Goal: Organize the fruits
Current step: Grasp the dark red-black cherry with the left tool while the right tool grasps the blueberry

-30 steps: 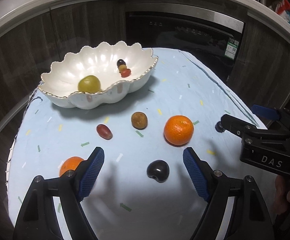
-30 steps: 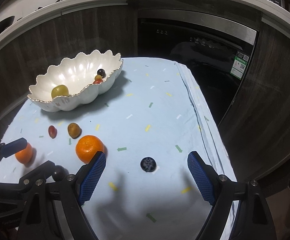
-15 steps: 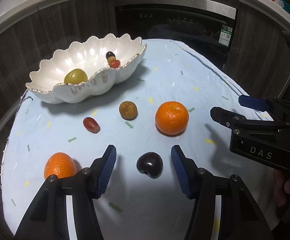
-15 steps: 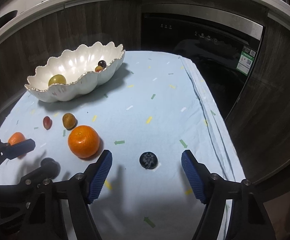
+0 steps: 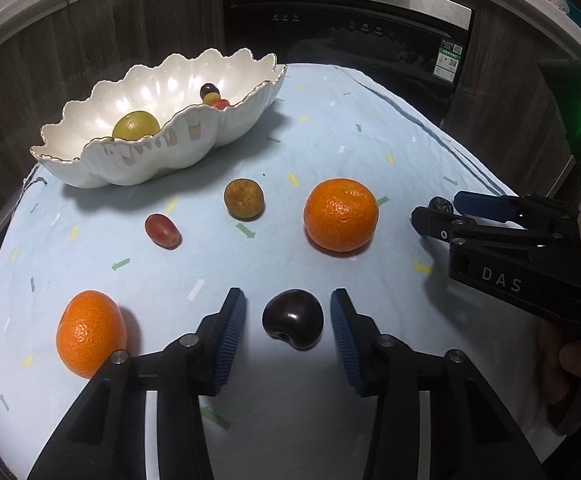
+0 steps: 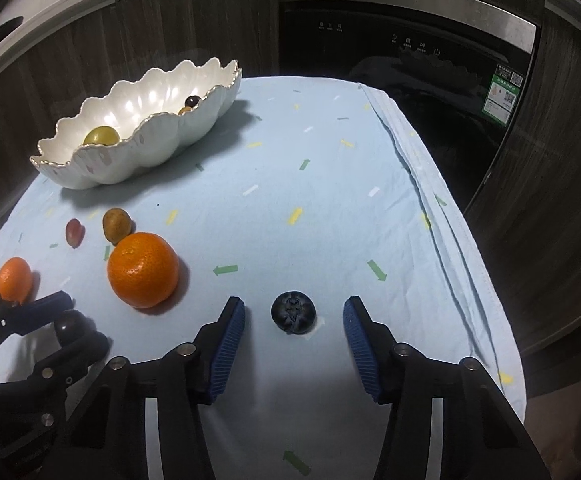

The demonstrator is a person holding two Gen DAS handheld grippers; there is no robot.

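1. Two small fruits are being taken at once: a dark cherry [image 5: 293, 319] sits between the blue pads of the left gripper [image 5: 288, 332], and a blueberry [image 6: 293, 313] sits between those of the right gripper [image 6: 294, 334]. Both lie on the near part of the pale blue cloth [image 6: 330, 184].
2. Compared with a second ago, both grippers have come lower and their jaws, then wide, have drawn in around the fruit. They are closing now, but a gap shows on each side of the cherry and a wider one on each side of the blueberry, so neither is gripped yet.
3. That suggests the grasp is about to finish, with the lift toward the bowl [image 5: 90, 168] to follow.
4. Farther out on the cloth, loose fruit waits: a big orange [image 5: 341, 214] to the right, a small orange [image 5: 90, 332] near left, a red grape [image 5: 162, 230] and a brown round fruit [image 5: 244, 198] between them.
5. At the far left the white scalloped bowl holds a yellow-green fruit [image 5: 136, 125] and a few small ones.
6. Much sorting appears left; the soft blueberry likely wants a gentle squeeze.
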